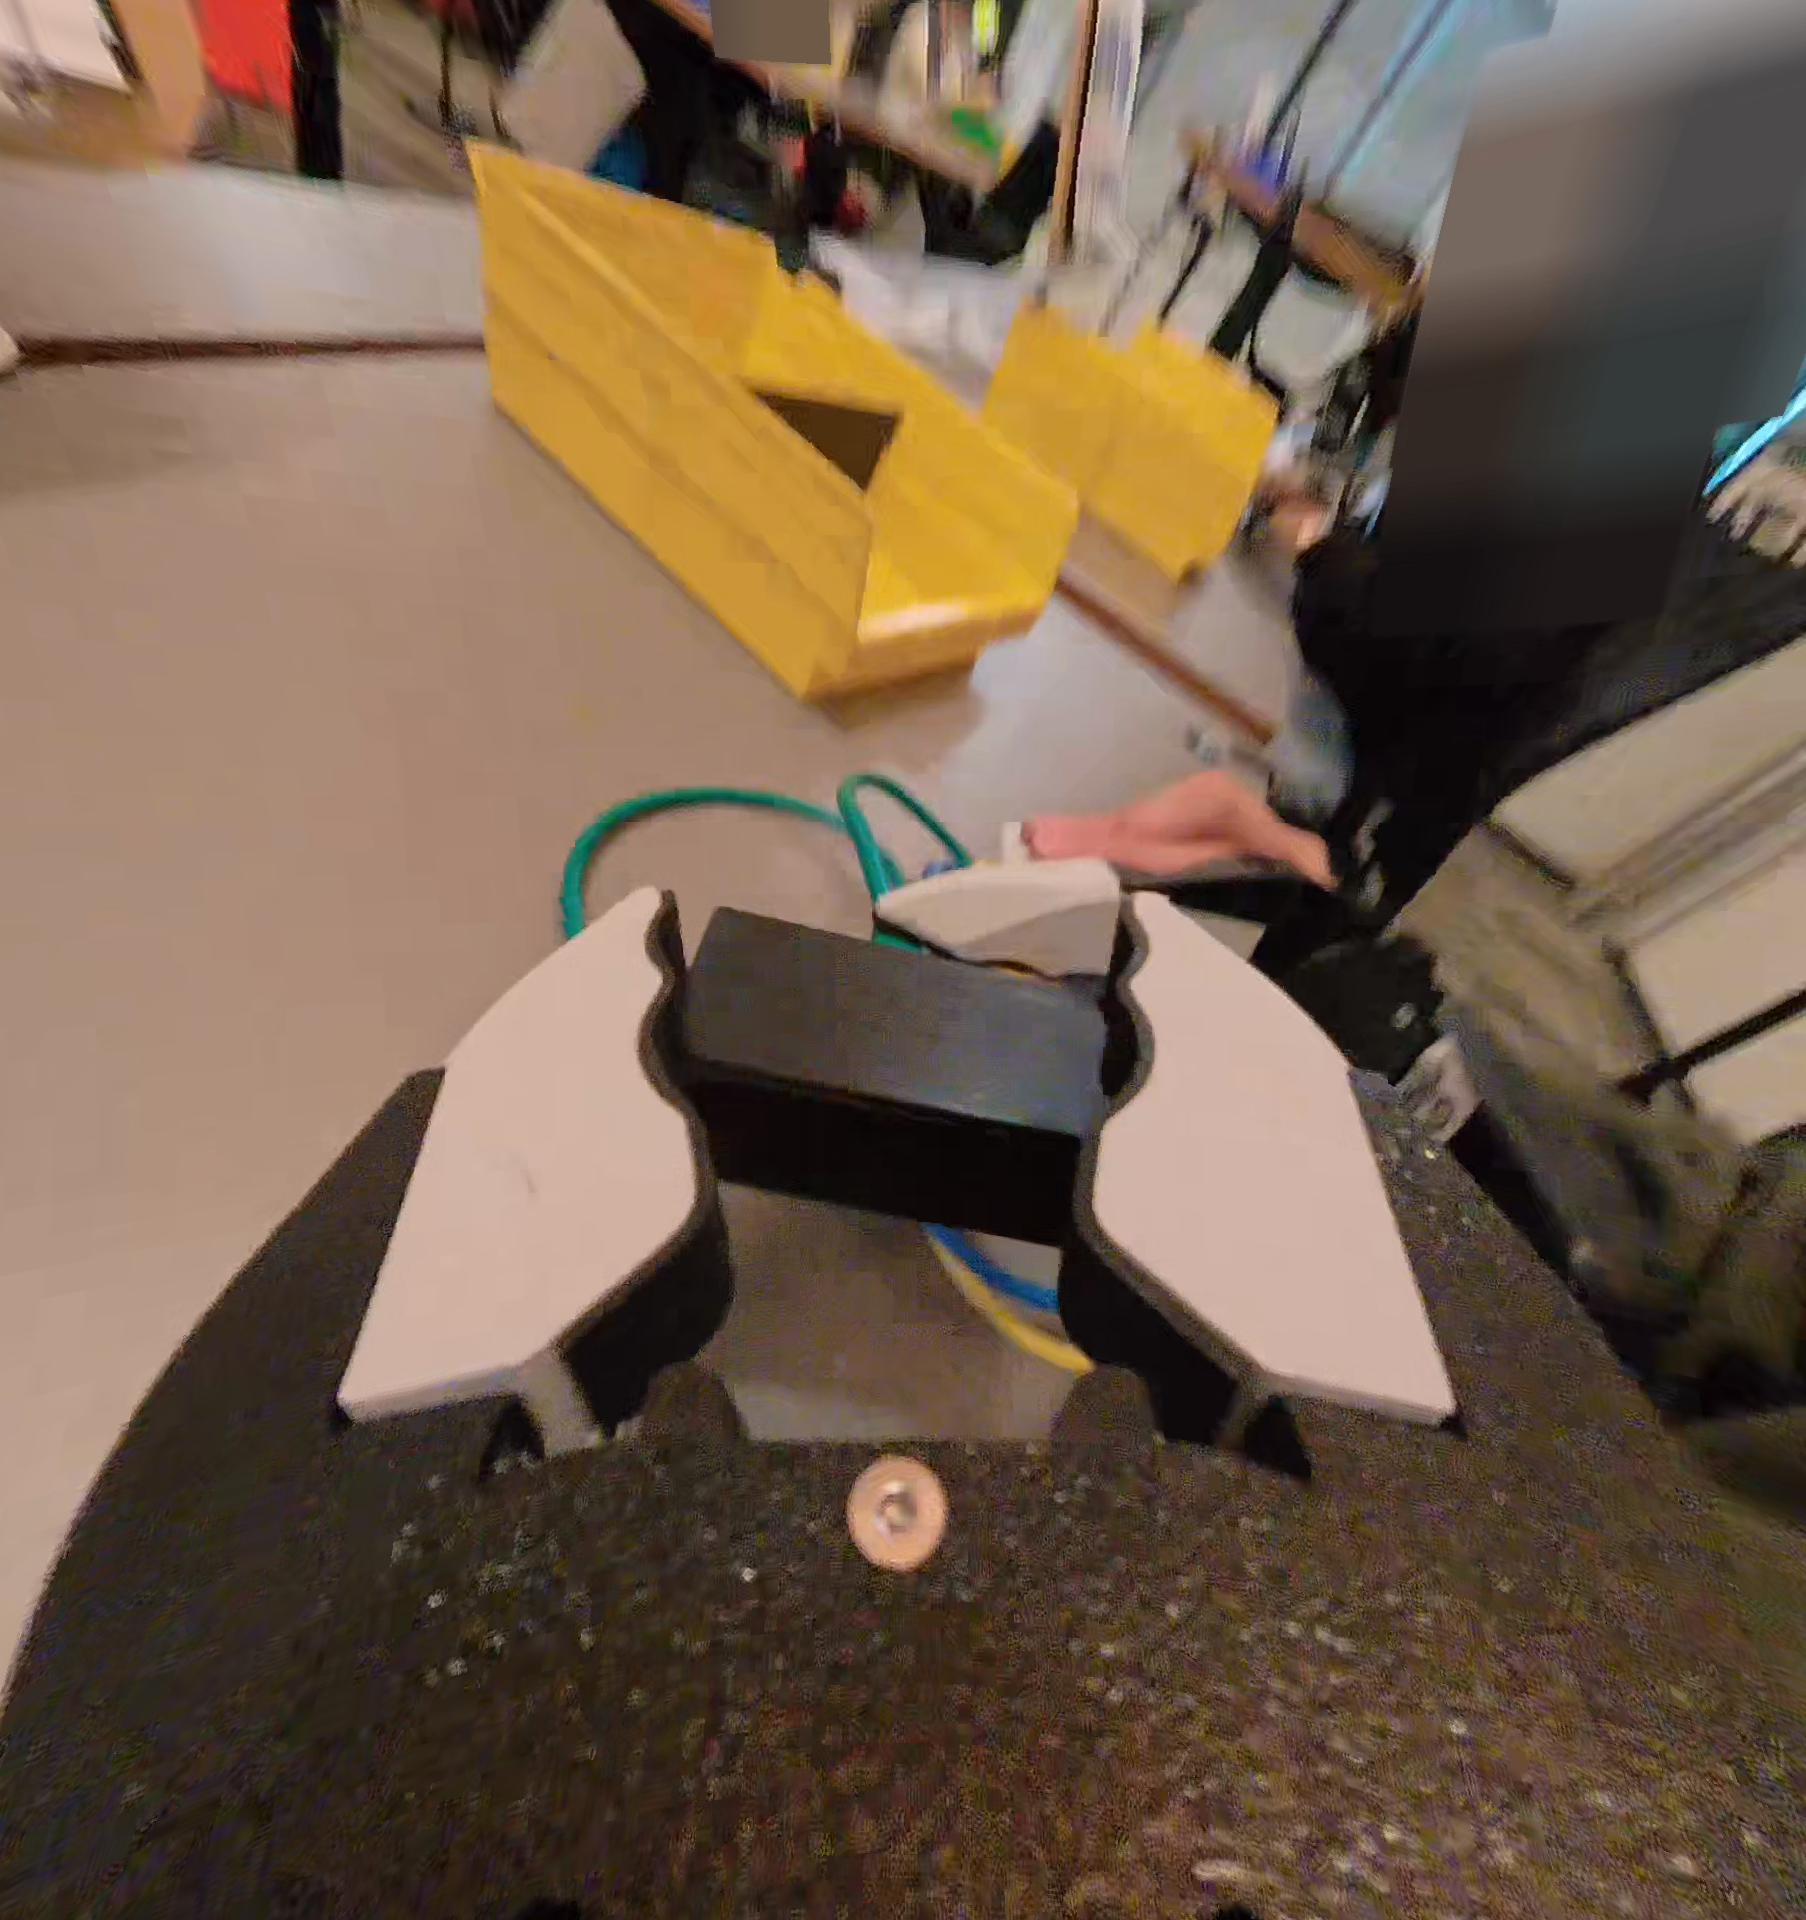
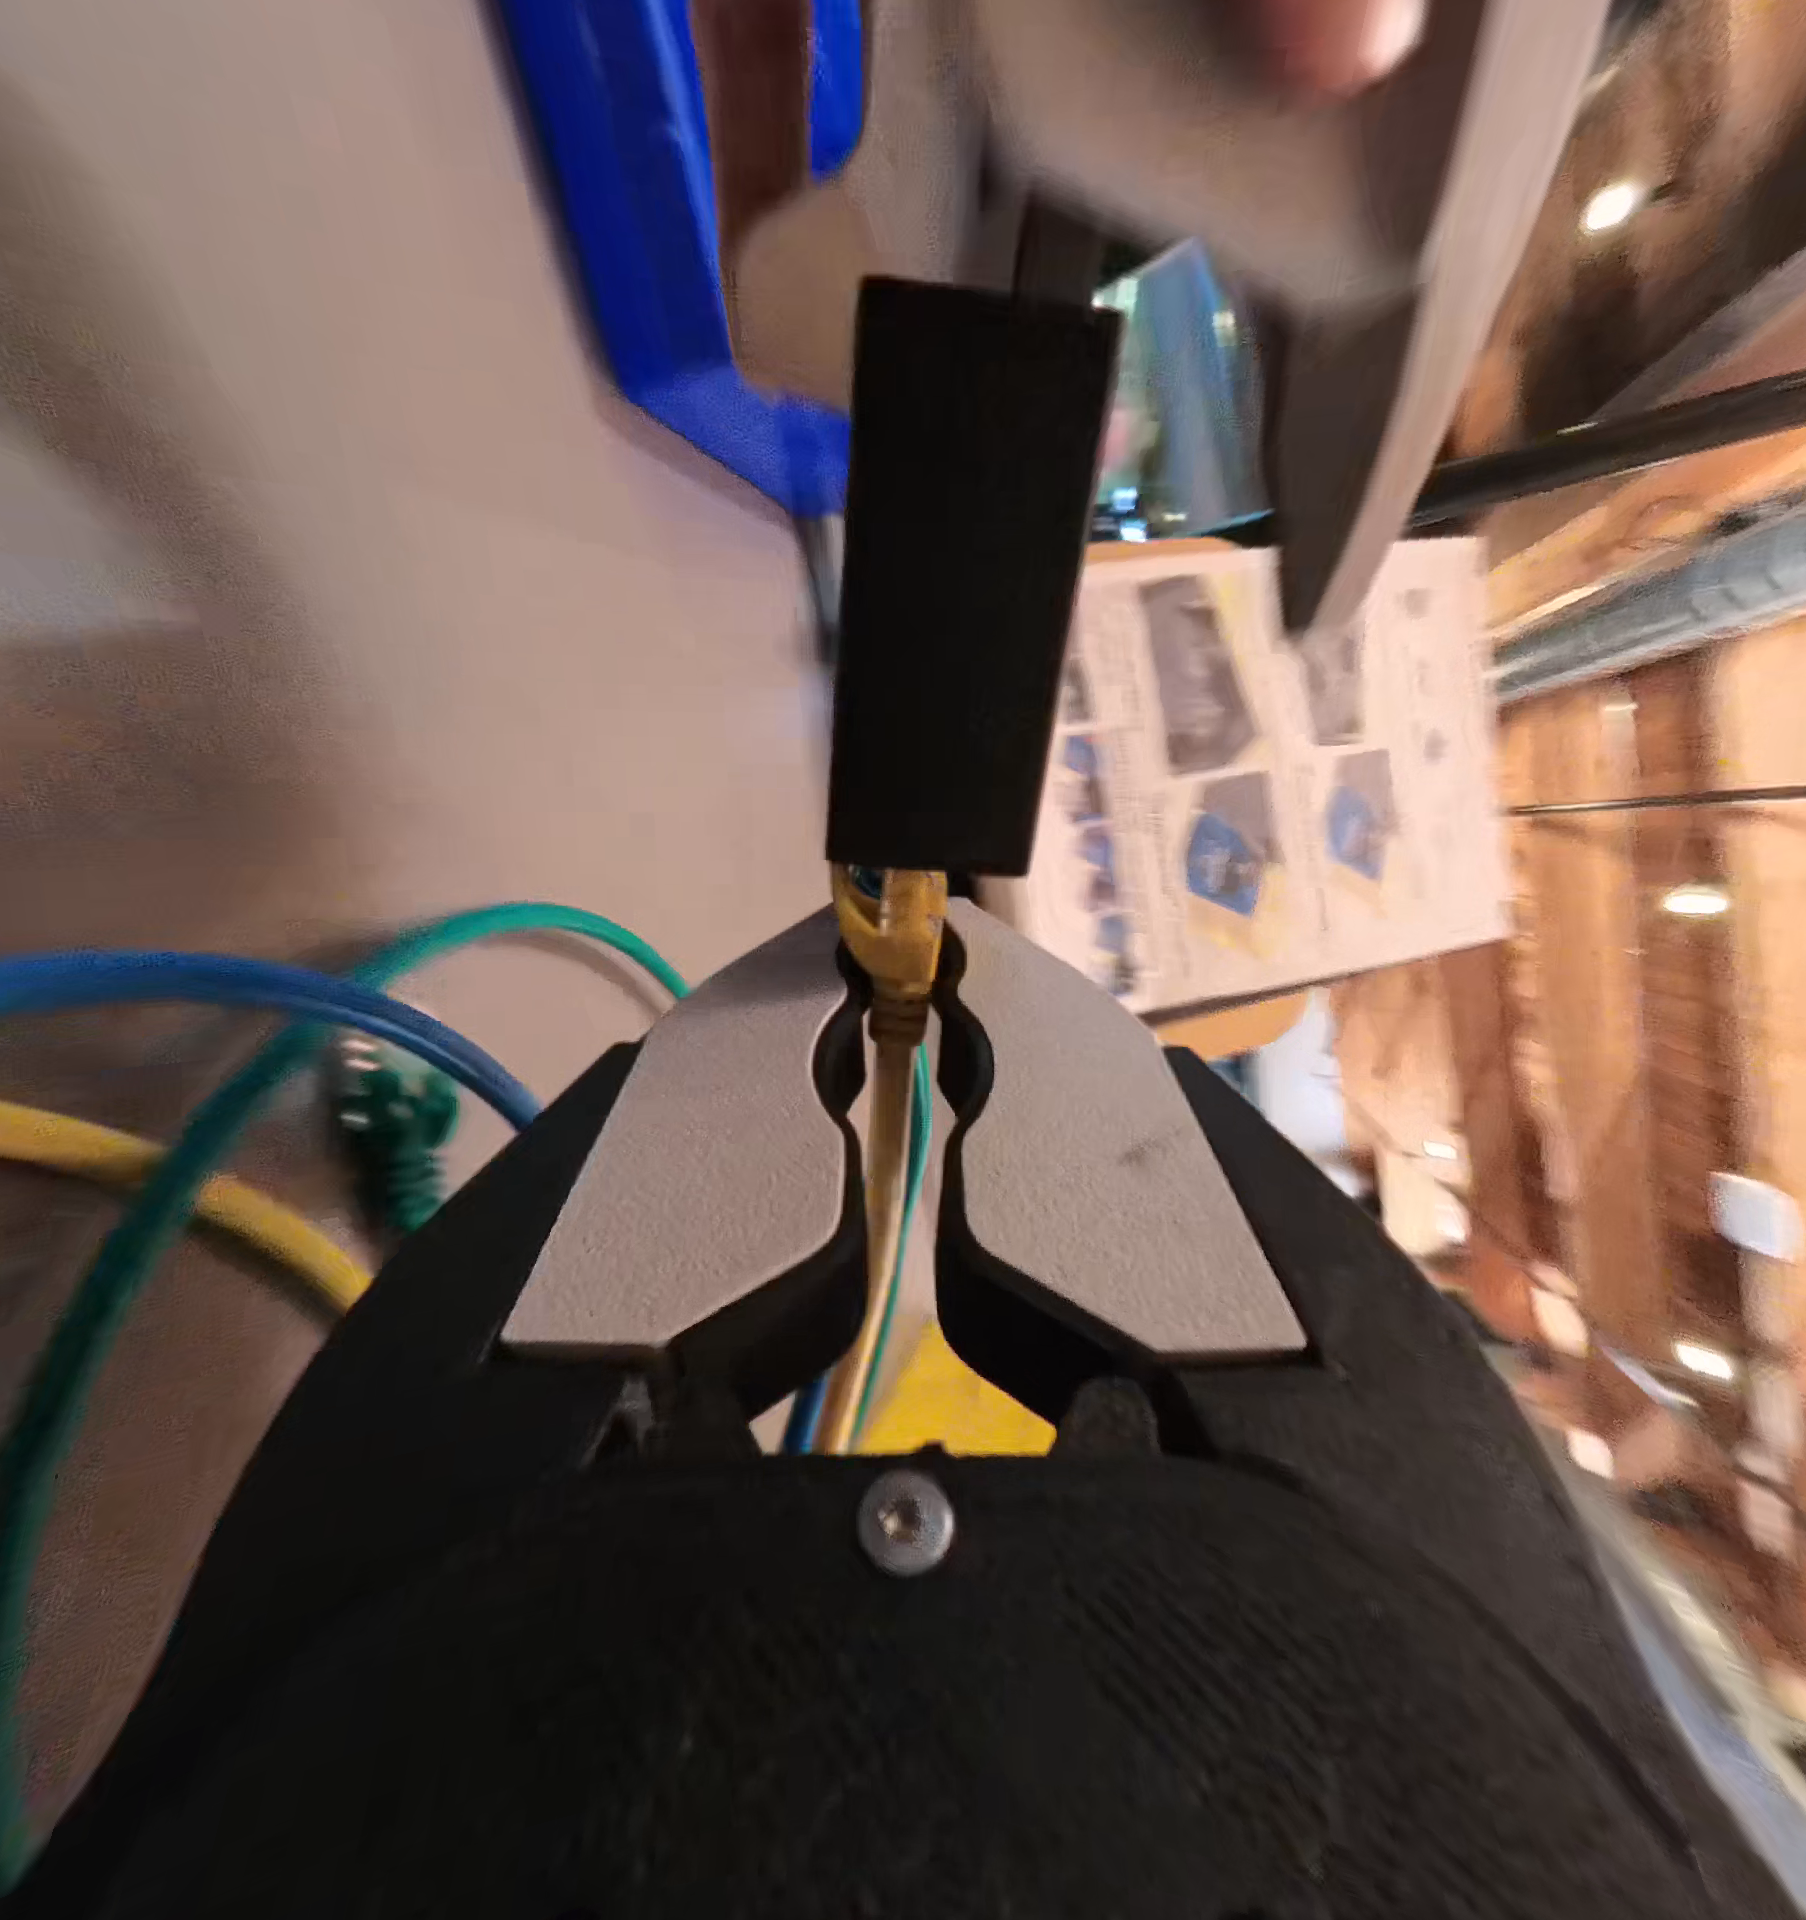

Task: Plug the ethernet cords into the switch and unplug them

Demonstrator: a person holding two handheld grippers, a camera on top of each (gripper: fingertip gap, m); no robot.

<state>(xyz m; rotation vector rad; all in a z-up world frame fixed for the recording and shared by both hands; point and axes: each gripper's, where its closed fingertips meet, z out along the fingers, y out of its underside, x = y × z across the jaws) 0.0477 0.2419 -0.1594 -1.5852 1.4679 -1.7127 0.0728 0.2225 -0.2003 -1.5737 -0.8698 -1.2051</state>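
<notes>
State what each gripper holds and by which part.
Left gripper: black switch, clamped across its two ends. Right gripper: yellow ethernet cord, pinched at its plug.

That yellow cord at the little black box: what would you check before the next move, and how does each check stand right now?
1. Left hand-held gripper clamps the black switch from both sides: ok.
2. Right hand-held gripper is shut on the yellow cord's plug: ok.
3. Yellow plug lines up with the switch's end: ok, it meets the port face in the right wrist view.
4. Plug fully seated or latch released: cannot tell, the port is hidden.
5. Green cord and blue cord are clear of the fingers: not ok, a thin green strand runs between the right fingers beside the yellow cord.
6. Pictures sharp enough to judge: not ok, both are motion-blurred.
</notes>
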